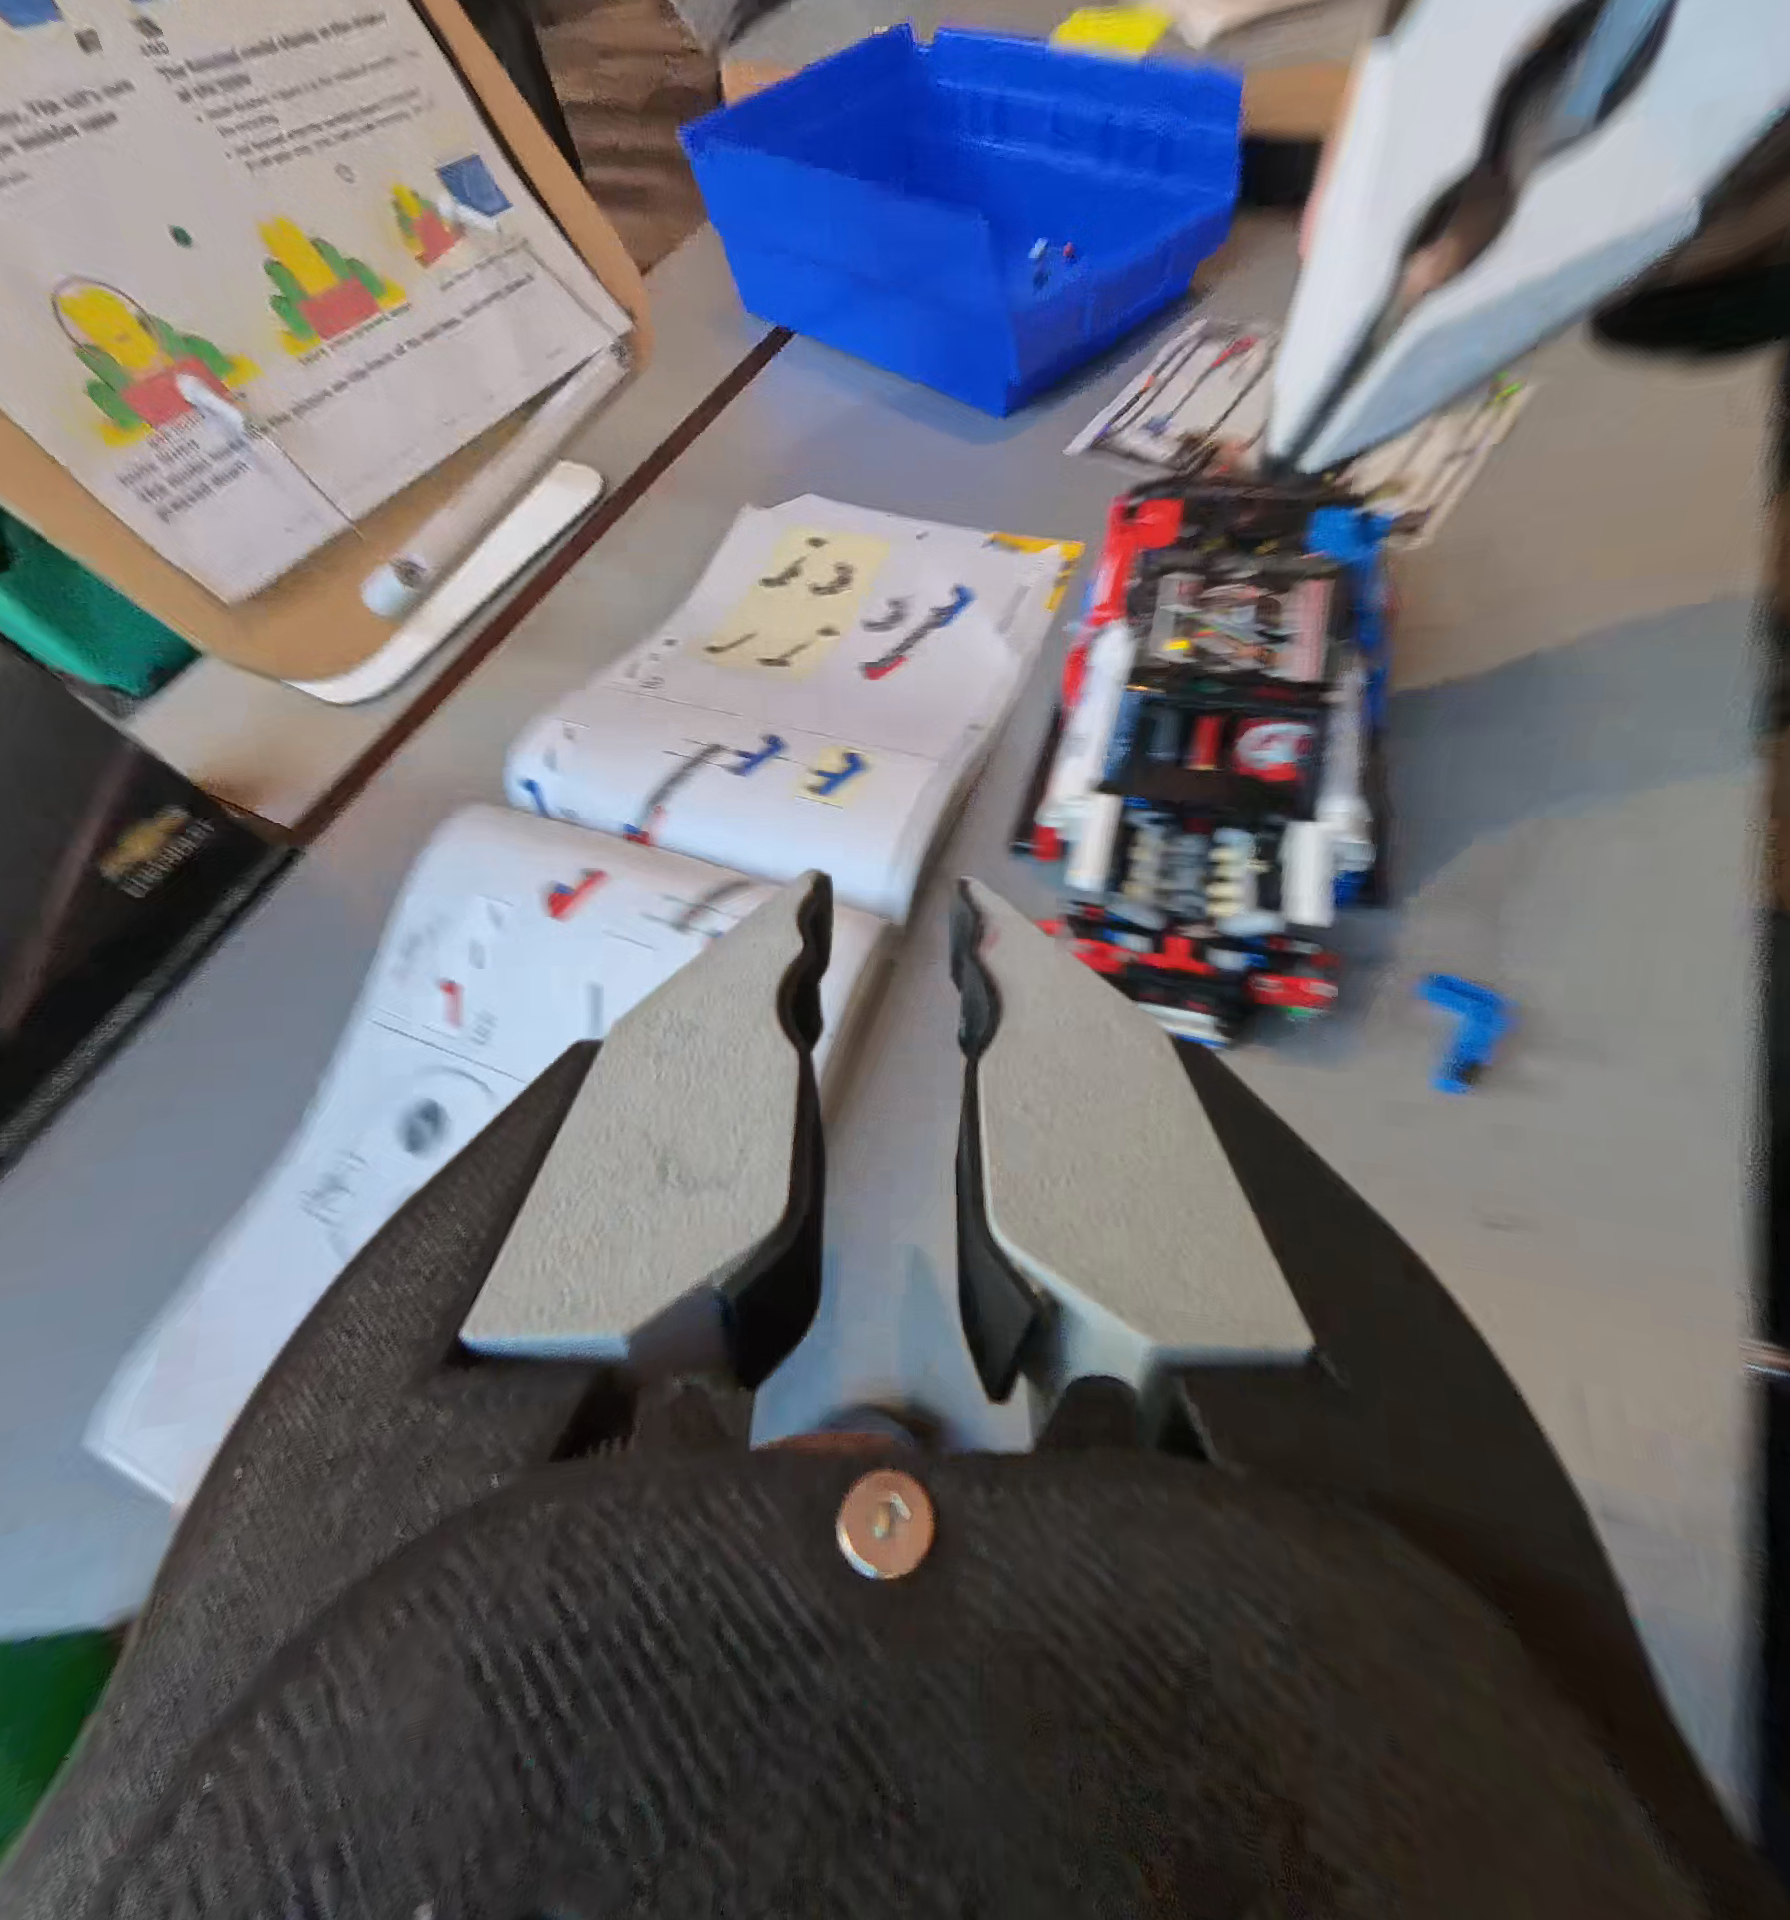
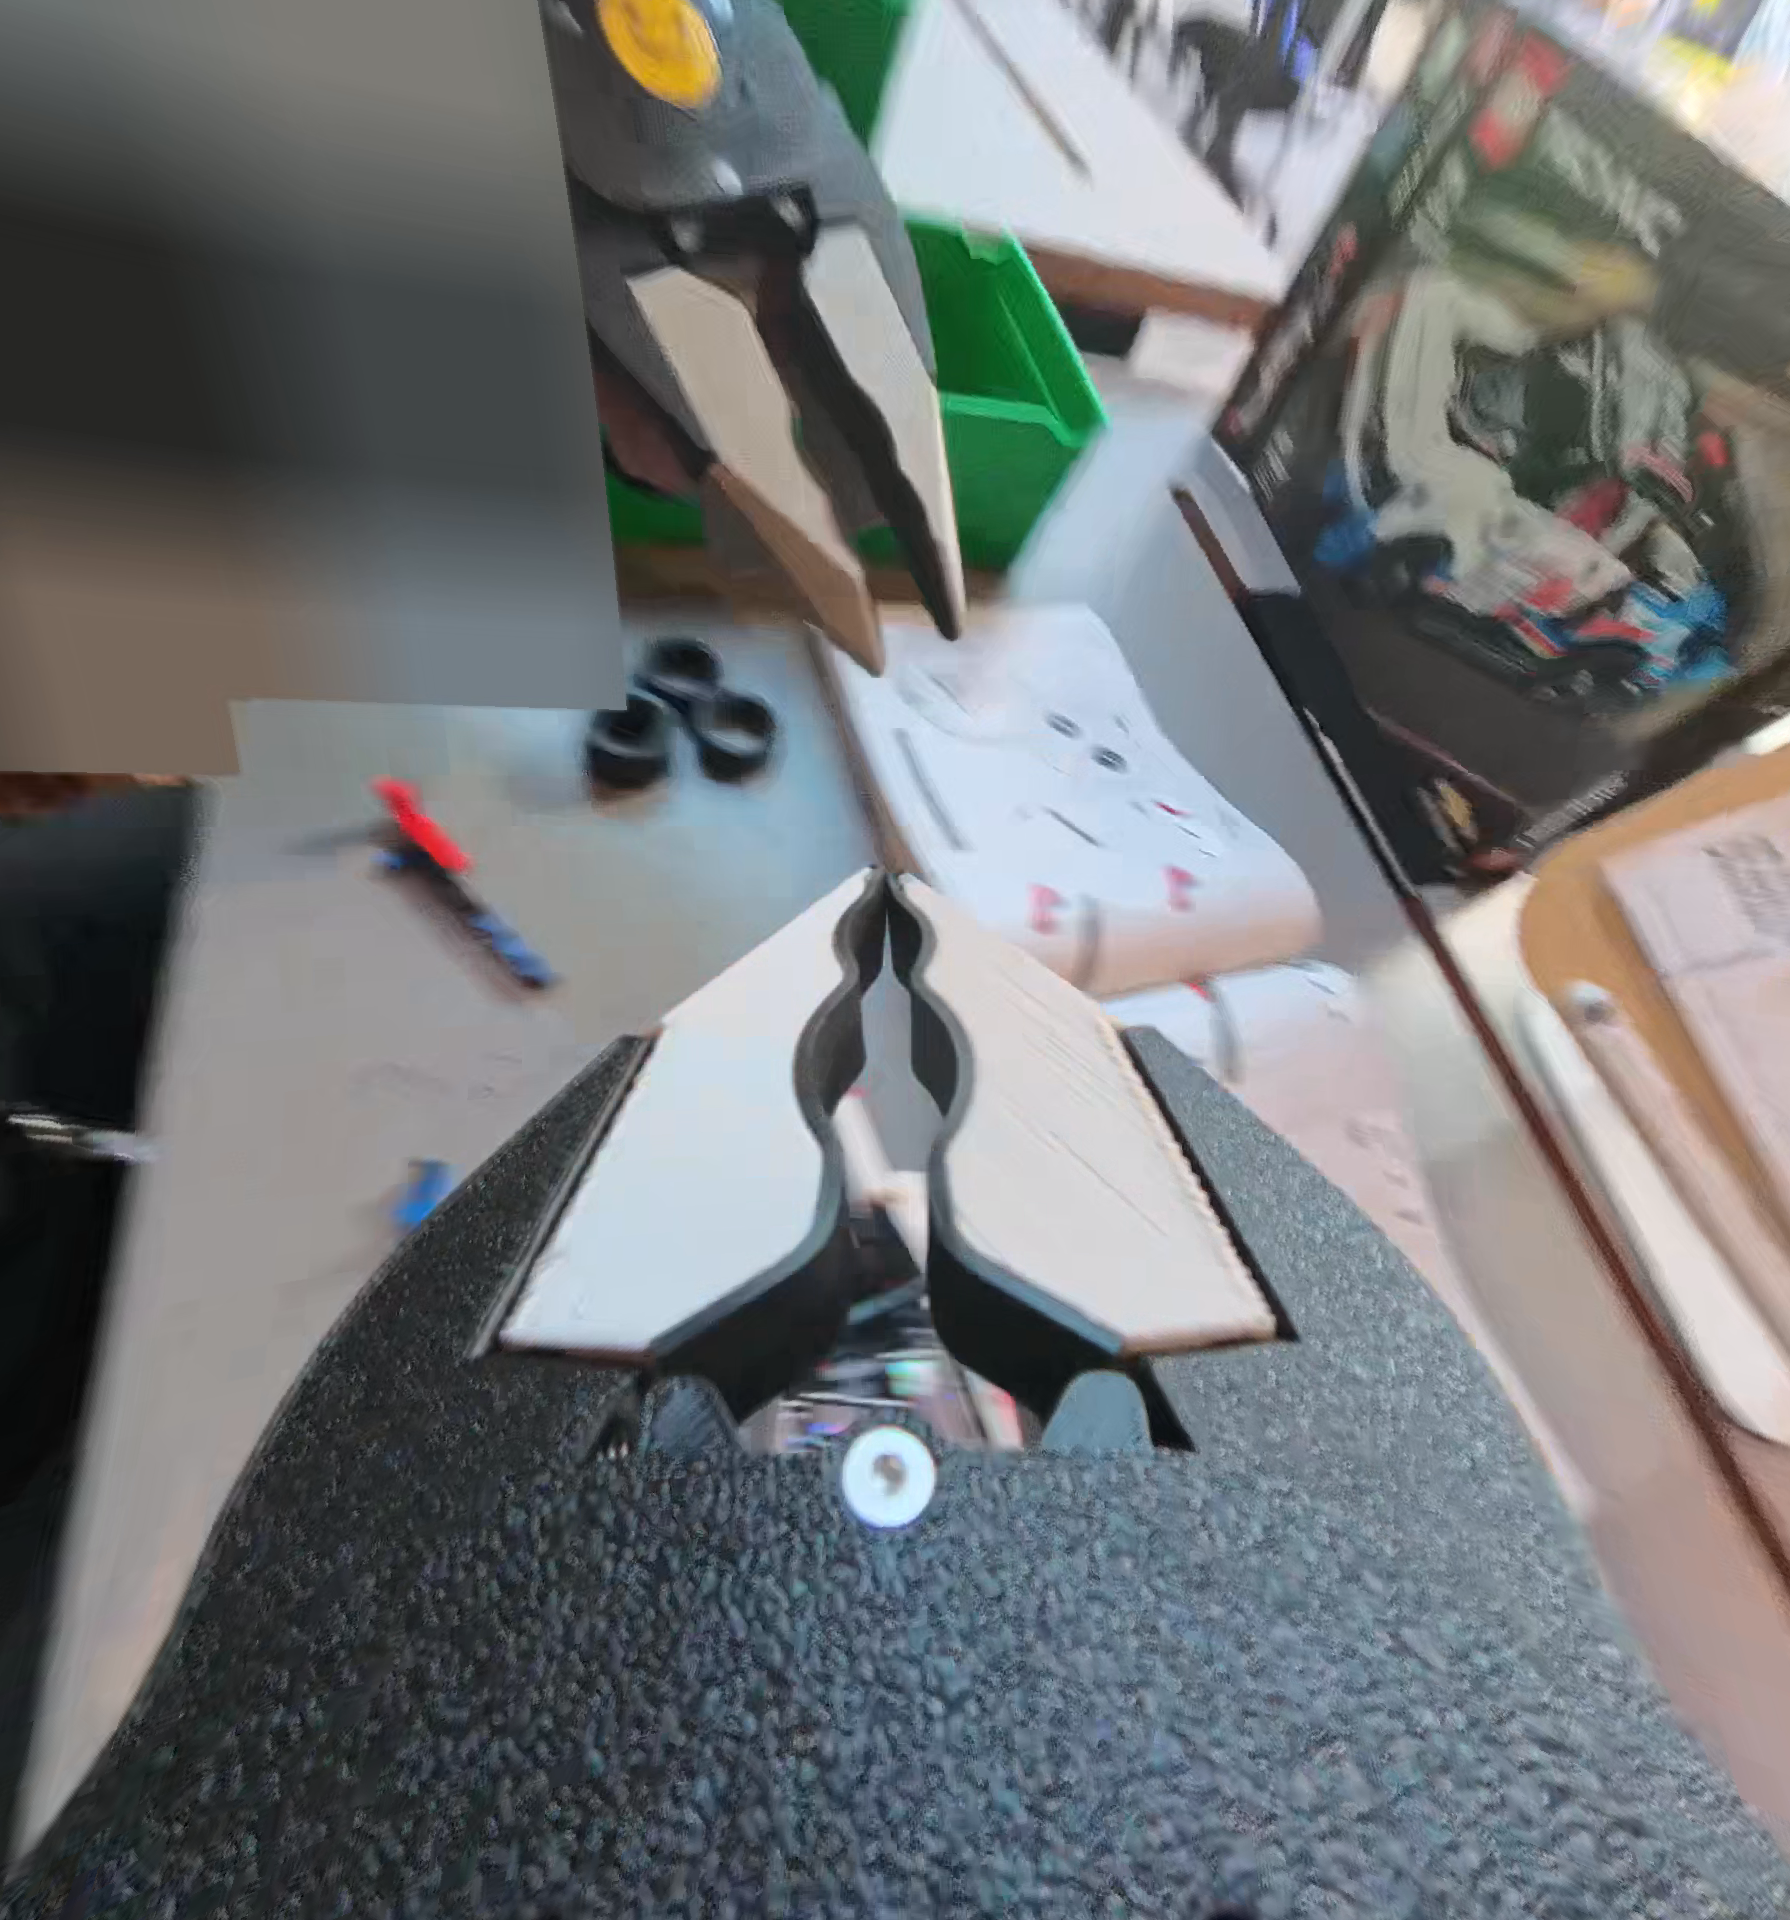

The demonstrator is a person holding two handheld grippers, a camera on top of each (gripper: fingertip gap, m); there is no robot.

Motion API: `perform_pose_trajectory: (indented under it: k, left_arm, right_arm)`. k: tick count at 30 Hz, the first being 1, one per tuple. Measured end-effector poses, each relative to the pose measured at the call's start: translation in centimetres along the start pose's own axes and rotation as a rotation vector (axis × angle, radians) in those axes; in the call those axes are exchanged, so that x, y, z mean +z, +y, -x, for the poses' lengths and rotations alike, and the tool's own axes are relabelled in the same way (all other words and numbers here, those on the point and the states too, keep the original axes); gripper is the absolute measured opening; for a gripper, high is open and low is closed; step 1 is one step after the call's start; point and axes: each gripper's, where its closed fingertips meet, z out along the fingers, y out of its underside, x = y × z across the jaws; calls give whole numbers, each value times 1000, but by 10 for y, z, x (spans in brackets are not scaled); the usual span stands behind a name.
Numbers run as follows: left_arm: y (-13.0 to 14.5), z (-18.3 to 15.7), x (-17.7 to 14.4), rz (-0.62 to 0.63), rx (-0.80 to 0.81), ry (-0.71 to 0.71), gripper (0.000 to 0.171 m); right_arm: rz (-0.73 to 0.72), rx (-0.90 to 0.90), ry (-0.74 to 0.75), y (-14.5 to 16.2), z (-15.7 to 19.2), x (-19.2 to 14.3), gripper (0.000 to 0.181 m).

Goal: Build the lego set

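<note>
Left gripper (image 1: 889, 914): fingers apart, nothing between them; held above the near edge of the open instruction booklet (image 1: 766, 748).
Right gripper (image 2: 886, 894): fingertips together, a wavy gap farther back between the pads; whether anything is pinched at the tips, cannot tell. In the left wrist view it comes in from the upper right, tips down at the far end of the lego car.
Lego car (image 1: 1213, 748): partly built, red, white, blue and black; sits on the grey worktop (image 1: 1556, 1195) just right of the booklet.
Loose pieces: a blue piece (image 1: 1462, 1029) on the worktop near the car's near right corner; black tyres (image 2: 678, 717) grouped beside the booklet; a red, black and blue axle assembly (image 2: 455, 883) lying apart from them.
Blue bin (image 1: 964, 208): beyond the booklet and car.
Set box (image 2: 1556, 436): dark, propped upright at the worktop edge.
Green bin (image 2: 995, 405): behind the left gripper.
Image quality: both views motion-blurred.
</note>
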Motion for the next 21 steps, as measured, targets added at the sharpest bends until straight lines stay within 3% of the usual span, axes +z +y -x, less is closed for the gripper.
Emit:
perform_pose_trajectory:
  k: [2,4,7,11,13,15,21]
  left_arm:
    - [-2,33,40,135,47,5,21]
    - [0,56,77,208,37,33,6]
    - [14,80,120,247,-25,36,0]
    - [46,77,150,313,-66,55,0]
    - [76,83,156,432,-37,-8,0]
    - [76,83,156,379,-41,-21,0]
    - [89,91,150,396,-108,-38,0]
  right_arm:
    - [130,-43,51,10,-62,25,0]
    - [288,-14,64,37,-108,54,0]
    - [450,75,32,87,-139,93,0]
    - [497,204,-75,134,-133,133,0]
    - [565,195,-90,156,-129,143,0]
    - [615,155,-84,170,-129,143,0]
    - [606,229,-111,176,-128,144,0]
